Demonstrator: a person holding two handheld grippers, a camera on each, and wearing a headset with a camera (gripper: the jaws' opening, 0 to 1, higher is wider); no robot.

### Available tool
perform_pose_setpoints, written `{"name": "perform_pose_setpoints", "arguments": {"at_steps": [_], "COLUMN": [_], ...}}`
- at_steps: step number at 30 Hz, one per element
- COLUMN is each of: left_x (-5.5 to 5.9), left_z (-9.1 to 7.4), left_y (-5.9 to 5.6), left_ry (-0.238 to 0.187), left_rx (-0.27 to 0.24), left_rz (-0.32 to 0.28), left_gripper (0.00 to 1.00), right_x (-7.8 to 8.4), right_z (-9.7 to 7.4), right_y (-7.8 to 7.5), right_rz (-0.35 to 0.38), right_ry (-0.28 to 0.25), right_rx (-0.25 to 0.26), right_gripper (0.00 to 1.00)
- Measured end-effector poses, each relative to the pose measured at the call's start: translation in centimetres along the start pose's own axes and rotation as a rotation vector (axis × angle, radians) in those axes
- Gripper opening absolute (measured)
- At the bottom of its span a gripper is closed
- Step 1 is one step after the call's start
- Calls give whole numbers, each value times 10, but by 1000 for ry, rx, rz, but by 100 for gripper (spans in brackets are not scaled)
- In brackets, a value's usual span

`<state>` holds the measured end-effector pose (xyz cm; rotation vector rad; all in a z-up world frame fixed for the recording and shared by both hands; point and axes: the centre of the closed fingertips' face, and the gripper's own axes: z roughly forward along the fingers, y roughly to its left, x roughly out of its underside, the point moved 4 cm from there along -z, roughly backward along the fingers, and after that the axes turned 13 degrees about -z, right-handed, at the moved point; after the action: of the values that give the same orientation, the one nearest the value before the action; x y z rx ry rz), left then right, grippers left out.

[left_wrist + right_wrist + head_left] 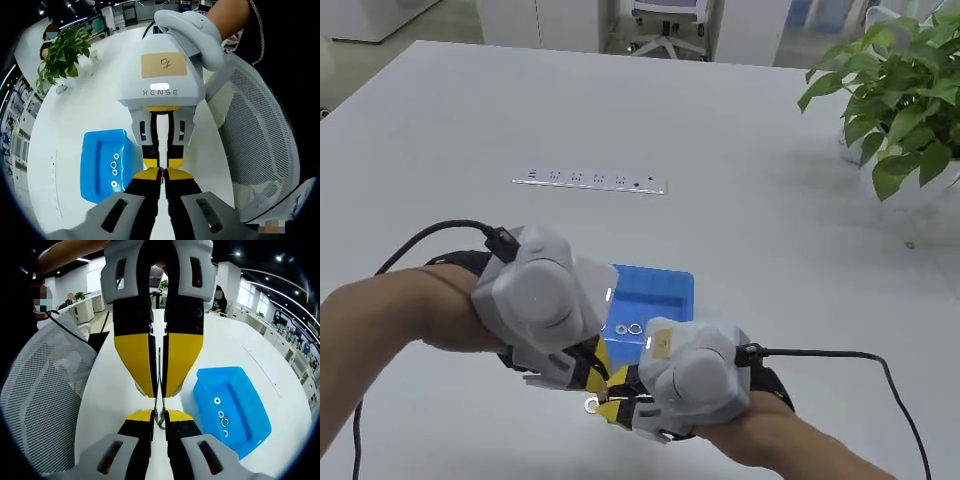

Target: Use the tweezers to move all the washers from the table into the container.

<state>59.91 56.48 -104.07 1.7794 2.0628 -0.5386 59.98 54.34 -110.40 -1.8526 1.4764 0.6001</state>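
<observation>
Washers (220, 414) lie inside the blue container (248, 386) on the white surface (740, 150). One loose washer (591, 405) rests on the surface under the tips. The left tongs (598, 368) and right tongs (617, 405) face each other tip to tip, just beside the container. Both are pinched narrow on the thin metal tweezers (159, 365). The person's forearms (380, 310) angle inward, low over the surface.

Bright overhead light, soft shadows, sharp focus, fisheye warp at edges
</observation>
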Motion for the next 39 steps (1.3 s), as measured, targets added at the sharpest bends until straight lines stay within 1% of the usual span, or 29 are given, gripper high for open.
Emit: {"name": "perform_pose_setpoints", "arguments": {"at_steps": [10,19,23,30,39], "left_x": [-7,-14,-17,-25,-34], "left_z": [-13,-23,-26,-29,-29], "left_y": [3,10,14,24,41], "left_ry": [3,4,6,11,0], "left_rx": [2,-10,-13,-20,-32], "left_rz": [4,25,35,56,76], "left_gripper": [7,7,7,7,7], "right_x": [-10,-16,-17,-17,-12], "right_z": [-9,-17,-19,-25,-30], "right_y": [-8,-19,-24,-37,-54], "right_rz": [-2,-7,-10,-11,-10], "right_ry": [-12,-15,-15,-13,-6], "right_rx": [6,20,27,49,72], "right_gripper": [10,10,10,10,10]}}
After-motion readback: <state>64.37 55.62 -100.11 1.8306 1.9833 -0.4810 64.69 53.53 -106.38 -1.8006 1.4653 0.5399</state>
